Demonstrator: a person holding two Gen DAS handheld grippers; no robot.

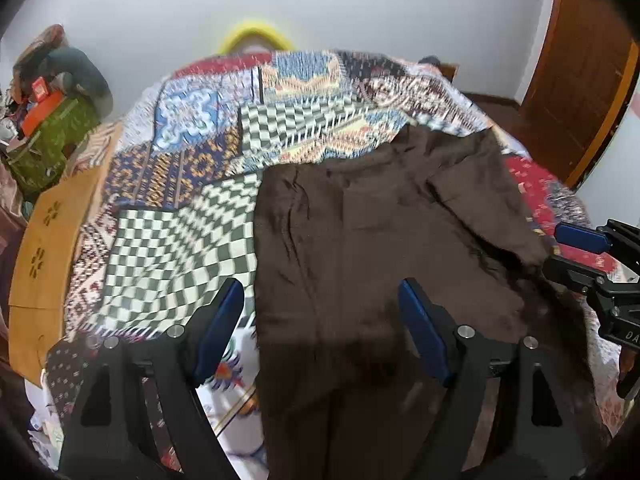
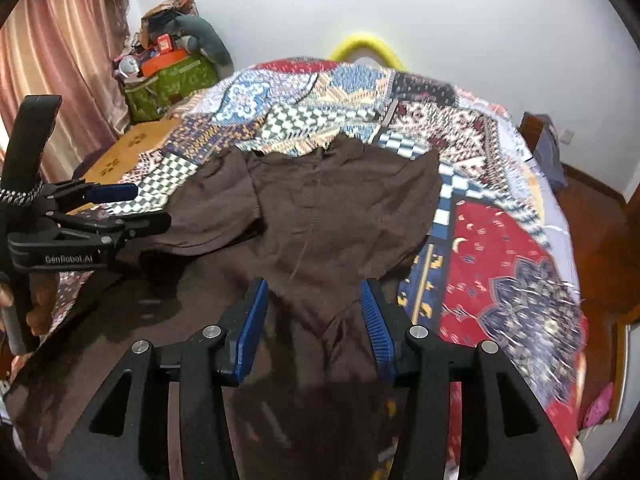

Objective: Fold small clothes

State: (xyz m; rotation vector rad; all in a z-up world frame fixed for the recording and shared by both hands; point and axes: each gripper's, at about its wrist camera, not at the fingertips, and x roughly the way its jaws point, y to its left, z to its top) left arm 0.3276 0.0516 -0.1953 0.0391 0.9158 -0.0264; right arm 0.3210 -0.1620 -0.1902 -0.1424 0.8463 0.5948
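The left gripper points steeply down with jaws wide apart; the right gripper also points down, jaws parted, gripping nothing.

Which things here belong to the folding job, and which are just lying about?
Job:
brown shirt
patchwork quilt it lies on
left gripper, jaws open
right gripper, jaws open over the shirt

Lying about:
green bag
orange box
yellow ring
pink curtain

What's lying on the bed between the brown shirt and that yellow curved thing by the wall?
Only the patchwork quilt. In the right wrist view it stretches bare from the brown shirt collar up to the yellow curved thing; the left wrist view, though blurred, shows the same.
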